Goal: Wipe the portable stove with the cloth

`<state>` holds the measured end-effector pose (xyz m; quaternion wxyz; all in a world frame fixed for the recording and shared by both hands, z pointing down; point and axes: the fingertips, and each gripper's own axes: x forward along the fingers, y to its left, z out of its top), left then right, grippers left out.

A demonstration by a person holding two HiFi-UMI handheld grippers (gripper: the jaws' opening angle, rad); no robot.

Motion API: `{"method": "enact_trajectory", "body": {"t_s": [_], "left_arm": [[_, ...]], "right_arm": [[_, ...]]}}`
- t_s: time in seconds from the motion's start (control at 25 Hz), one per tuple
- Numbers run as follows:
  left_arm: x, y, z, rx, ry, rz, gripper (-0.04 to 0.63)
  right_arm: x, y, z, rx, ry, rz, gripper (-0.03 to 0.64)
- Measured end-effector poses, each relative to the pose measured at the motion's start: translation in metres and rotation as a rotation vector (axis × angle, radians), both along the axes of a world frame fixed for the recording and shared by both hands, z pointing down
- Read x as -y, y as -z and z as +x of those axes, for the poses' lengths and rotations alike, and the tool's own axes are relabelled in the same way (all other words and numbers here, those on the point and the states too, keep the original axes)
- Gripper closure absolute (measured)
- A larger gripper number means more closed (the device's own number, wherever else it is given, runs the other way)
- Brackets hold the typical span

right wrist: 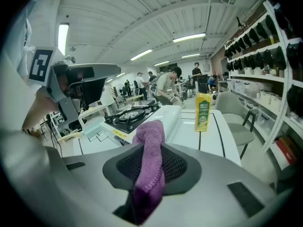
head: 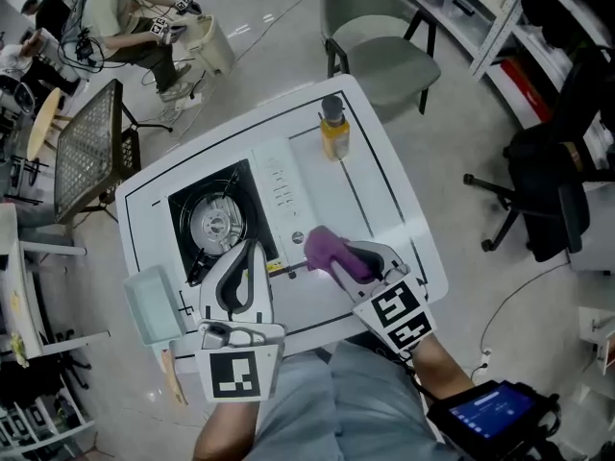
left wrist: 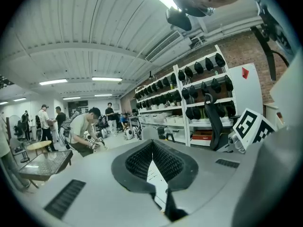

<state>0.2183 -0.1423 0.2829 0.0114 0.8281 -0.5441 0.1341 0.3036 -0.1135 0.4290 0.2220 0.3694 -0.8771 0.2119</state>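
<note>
The portable stove (head: 277, 192) lies on the white table (head: 384, 176), with a black burner well on its left and a white control panel on its right. My right gripper (head: 333, 254) is shut on a purple cloth (head: 330, 249), which hangs just off the stove's near right corner. In the right gripper view the cloth (right wrist: 150, 160) runs between the jaws, with the stove (right wrist: 132, 115) beyond. My left gripper (head: 248, 254) hovers over the stove's near edge. Its jaws meet at the tips (left wrist: 152, 143) with nothing between them.
A yellow bottle (head: 333, 133) stands at the table's far side, right of the stove. A translucent tray (head: 154, 302) lies at the near left corner. A grey chair (head: 384, 51) stands beyond the table, a black office chair (head: 557, 190) to the right, and a mesh table (head: 91, 147) to the left.
</note>
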Motion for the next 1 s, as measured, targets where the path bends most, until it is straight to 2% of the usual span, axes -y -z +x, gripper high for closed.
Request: {"method": "enact_trajectory", "body": {"t_s": [0.28, 0.56, 0.76, 1.0], "left_arm": [[-0.006, 0.038, 0.013, -0.019, 0.009, 0.091, 0.577], [-0.014, 0.058, -0.011, -0.031, 0.087, 0.145, 0.577], [-0.01, 0.047, -0.039, -0.035, 0.145, 0.107, 0.577], [0.005, 0.014, -0.071, -0.053, 0.179, 0.016, 0.577]], "right_arm": [[0.016, 0.045, 0.028, -0.007, -0.035, 0.104, 0.505], [0.025, 0.087, 0.004, 0.016, 0.043, 0.21, 0.505], [0.025, 0.076, -0.026, 0.019, 0.112, 0.183, 0.505], [0.018, 0.036, -0.053, 0.011, 0.138, 0.078, 0.505]]}}
